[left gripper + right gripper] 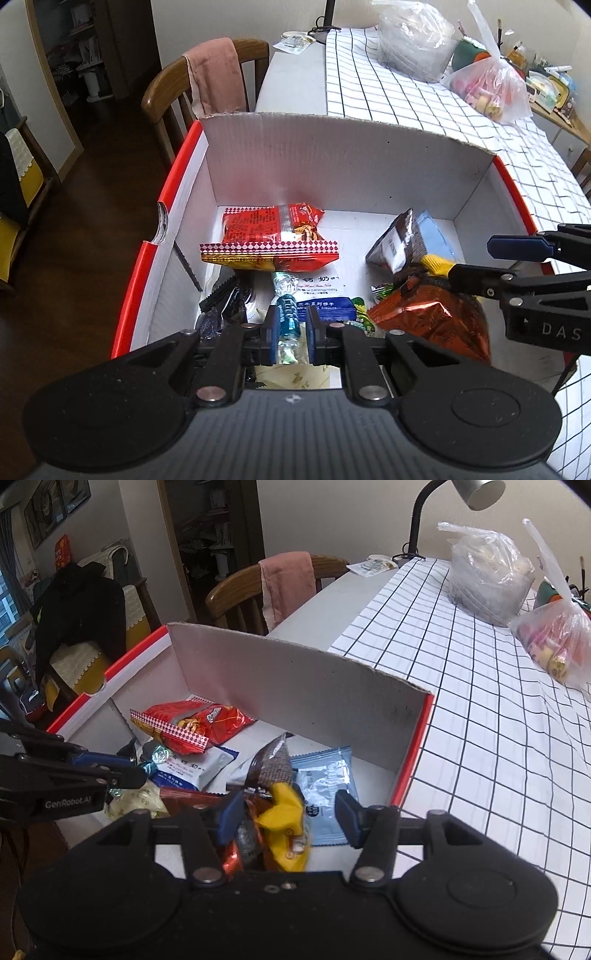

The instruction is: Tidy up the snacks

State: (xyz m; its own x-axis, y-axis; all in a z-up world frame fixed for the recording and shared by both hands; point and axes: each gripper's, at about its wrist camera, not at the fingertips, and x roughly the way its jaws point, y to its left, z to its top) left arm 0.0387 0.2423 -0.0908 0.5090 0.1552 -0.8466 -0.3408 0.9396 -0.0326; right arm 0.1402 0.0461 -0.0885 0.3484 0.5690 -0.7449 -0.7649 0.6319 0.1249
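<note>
Your left gripper (291,328) sits low centre in the left wrist view, jaws pinched tight on a small teal-wrapped candy (288,319). The candy stands up between the blue pads over the near end of the cardboard box (332,155), above a blue-and-white biscuit pack (325,295).

Your right gripper (290,812) is low centre in the right wrist view, jaws spread partway. A yellow snack packet (284,812) is between them. It looks free of the right pad; at the left pad I cannot tell. A dark brown foil packet (273,764) pokes up just behind it, and a light blue packet (325,775) lies right of that, near the box's right wall.

Rest of the box contents:
- red chip bag (273,236), centre of the left wrist view, toward the far wall of the box
- orange foil bag (432,321), lower right of the left wrist view, right under your right gripper's fingers
- black foil wrapper (225,299), by the box's left wall

The box has red outer sides and white inner walls. It rests on the checked tablecloth (480,701). Two tied plastic bags (491,579) sit upper right of the right wrist view. A wooden chair (173,96) with a pink towel (216,74) stands behind the box, upper left of the left wrist view.
</note>
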